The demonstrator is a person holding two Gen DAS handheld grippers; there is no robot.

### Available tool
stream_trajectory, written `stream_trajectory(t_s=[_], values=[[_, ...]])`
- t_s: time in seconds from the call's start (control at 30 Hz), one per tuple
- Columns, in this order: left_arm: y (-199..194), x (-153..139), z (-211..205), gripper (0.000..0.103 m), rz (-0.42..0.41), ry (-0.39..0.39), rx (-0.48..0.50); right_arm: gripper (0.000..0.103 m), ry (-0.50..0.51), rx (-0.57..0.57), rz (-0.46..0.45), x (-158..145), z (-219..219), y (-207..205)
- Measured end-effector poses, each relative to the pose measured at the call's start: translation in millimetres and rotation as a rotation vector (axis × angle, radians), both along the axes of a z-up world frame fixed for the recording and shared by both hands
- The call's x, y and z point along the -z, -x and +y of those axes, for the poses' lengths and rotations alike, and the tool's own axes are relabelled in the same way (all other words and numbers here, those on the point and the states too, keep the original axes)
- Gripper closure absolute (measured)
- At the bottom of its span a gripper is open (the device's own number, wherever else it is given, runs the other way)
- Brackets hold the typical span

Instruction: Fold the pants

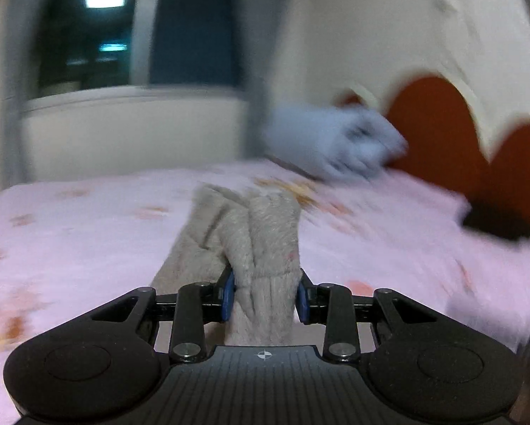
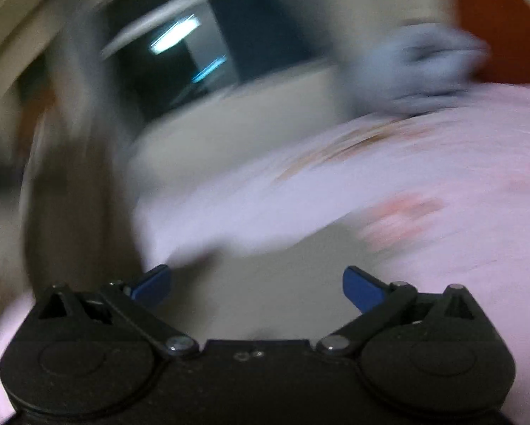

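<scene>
Fuzzy beige-grey pants [image 1: 243, 233] are bunched between the blue pads of my left gripper [image 1: 266, 297], which is shut on the ribbed part of the cloth. From there the pants trail forward and down onto the pink bed sheet [image 1: 87, 233]. In the right wrist view my right gripper [image 2: 256, 285] stands open, its blue fingertips [image 2: 362, 292] wide apart with nothing between them. That view is badly blurred; a beige patch [image 2: 282, 283] lies just beyond the fingers, and I cannot tell if it is the pants.
A pale blue bundle of cloth [image 1: 339, 141] lies at the far side of the bed, also blurred as the blue cloth [image 2: 424, 63]. An orange scalloped headboard [image 1: 442, 131] stands on the right, a dark window [image 1: 141, 35] behind. A black object [image 1: 495, 225] rests on the sheet.
</scene>
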State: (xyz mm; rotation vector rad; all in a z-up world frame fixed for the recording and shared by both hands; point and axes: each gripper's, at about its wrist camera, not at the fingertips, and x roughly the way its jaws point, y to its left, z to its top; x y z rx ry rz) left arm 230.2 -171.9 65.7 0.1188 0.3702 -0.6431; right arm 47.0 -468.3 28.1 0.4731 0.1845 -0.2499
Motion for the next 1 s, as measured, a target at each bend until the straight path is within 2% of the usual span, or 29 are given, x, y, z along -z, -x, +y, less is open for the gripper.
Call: stream_trajectory(t_s=[0.1,0.13,0.17,0.2,0.23,0.27,0.37,0.47,0.5,0.57,0.6,0.67,0.7,0.73,0.8,0.87,1.0], values=[[17,55,-97,0.069,0.015,-0.206,0.099,0.006,0.004,0.168,-0.048,-31,-78,32],[26,80,-125,0.069,0.009,-0.316,0.134,0.006,0.01,0.188,-0.057,-35,-93,39],[38,103,-144,0.069,-0.02,-0.397,0.137,0.006,0.011,0.206,-0.059,-37,-105,45],[51,113,-153,0.069,-0.081,-0.438,0.129,0.006,0.002,0.233,-0.055,-38,-117,52],[62,120,-156,0.069,-0.14,-0.464,0.111,0.006,-0.009,0.243,-0.052,-36,-123,52],[67,119,-154,0.069,-0.148,-0.459,0.095,0.006,-0.019,0.241,-0.052,-33,-127,56],[79,98,-150,0.069,-0.264,-0.469,0.066,0.006,-0.027,0.232,-0.043,-23,-130,62],[67,93,-153,0.069,-0.275,-0.504,0.089,0.006,-0.05,0.205,-0.043,-12,-126,63],[70,102,-156,0.069,-0.272,-0.551,0.127,0.006,-0.062,0.205,-0.043,-12,-121,74],[70,126,-162,0.068,-0.279,-0.613,0.175,0.006,-0.081,0.187,-0.038,-8,-124,70],[75,130,-160,0.067,-0.305,-0.611,0.175,0.006,-0.079,0.178,-0.029,-8,-124,67],[80,117,-154,0.052,-0.294,-0.564,0.155,0.006,-0.078,0.156,-0.003,-9,-123,64],[84,106,-145,0.039,-0.266,-0.516,0.15,0.006,-0.074,0.138,0.009,-10,-121,62],[89,97,-134,0.018,-0.254,-0.458,0.157,0.006,-0.069,0.129,0.008,-12,-118,62],[105,82,-101,0.0,-0.257,-0.333,0.134,0.006,-0.045,0.096,0.003,-17,-109,58],[113,71,-70,0.0,-0.242,-0.263,0.068,0.005,-0.003,0.043,0.012,-25,-93,49],[100,62,8,0.0,-0.099,-0.15,-0.187,0.006,0.042,-0.256,0.077,-34,-37,-8]])
